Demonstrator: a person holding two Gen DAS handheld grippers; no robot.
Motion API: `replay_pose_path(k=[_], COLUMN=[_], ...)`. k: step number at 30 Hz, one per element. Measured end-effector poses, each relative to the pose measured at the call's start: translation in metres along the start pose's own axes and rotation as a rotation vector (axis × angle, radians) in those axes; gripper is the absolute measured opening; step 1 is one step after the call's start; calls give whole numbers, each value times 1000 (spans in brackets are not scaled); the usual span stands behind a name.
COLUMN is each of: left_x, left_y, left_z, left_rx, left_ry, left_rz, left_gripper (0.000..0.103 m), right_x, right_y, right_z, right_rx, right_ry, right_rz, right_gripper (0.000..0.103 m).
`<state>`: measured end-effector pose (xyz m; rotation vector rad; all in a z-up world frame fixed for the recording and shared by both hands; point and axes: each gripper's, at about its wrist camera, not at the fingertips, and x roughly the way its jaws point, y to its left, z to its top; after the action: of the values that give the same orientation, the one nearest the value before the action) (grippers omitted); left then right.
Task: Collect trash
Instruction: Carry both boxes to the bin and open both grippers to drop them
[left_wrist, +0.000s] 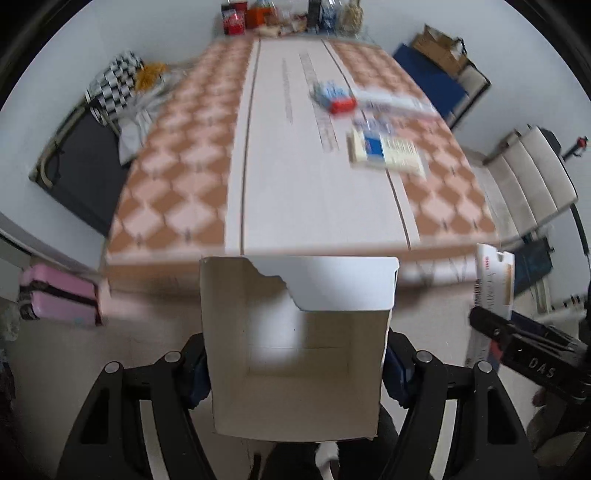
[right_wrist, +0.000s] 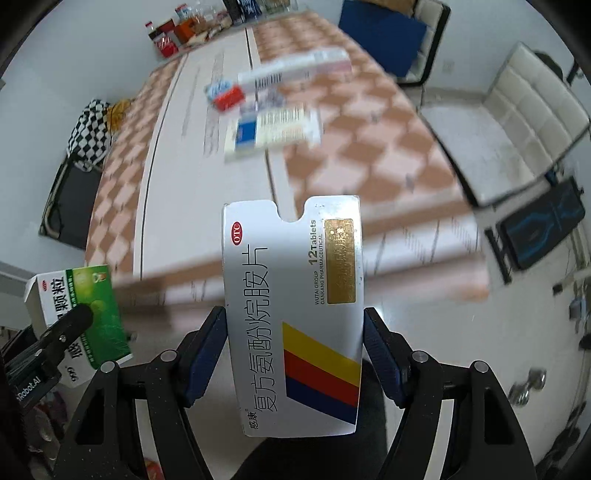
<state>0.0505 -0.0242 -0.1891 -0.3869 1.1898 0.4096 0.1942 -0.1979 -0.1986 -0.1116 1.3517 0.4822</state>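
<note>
Left wrist view shows the left gripper (left_wrist: 295, 365) with its jaws closed on an opened white cardboard box with a green printed face (left_wrist: 299, 347), the torn open end facing the camera and the blue pads pressing its two side walls. That box hangs off the near edge of the table (left_wrist: 303, 192), which carries a checked orange-and-pink cloth with a white printed runner down the middle. At the right edge of this view the right gripper (left_wrist: 491, 332) appears from the side, clamping its own carton.

Right wrist view shows the right gripper (right_wrist: 295, 354) with its jaws closed on a flat white tablet carton with yellow, red and blue stripes and a gold label (right_wrist: 295, 321), held upright between the blue pads, also off the near table edge. At lower left of that view the green-faced box (right_wrist: 81, 314) sits in the left gripper (right_wrist: 62, 332).

Further along the table lie a blurred white-and-blue flat medicine box (left_wrist: 388, 149), a small red-and-blue packet (left_wrist: 334, 98) and a long white carton (right_wrist: 295, 68), all near one another. Bottles and snack packs (left_wrist: 288, 16) crowd the far end.
</note>
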Motion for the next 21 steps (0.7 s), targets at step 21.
replay_pose_path(k=[21], left_x=[333], left_y=[-9], left_z=[-127], left_rx=[-59], left_ry=[379], left_rz=[-72], left_gripper=[70], right_x=[266], right_y=[-90], right_z=[-159], right_rx=[98], right_ry=[318], right_rz=[-43], right_gripper=[75])
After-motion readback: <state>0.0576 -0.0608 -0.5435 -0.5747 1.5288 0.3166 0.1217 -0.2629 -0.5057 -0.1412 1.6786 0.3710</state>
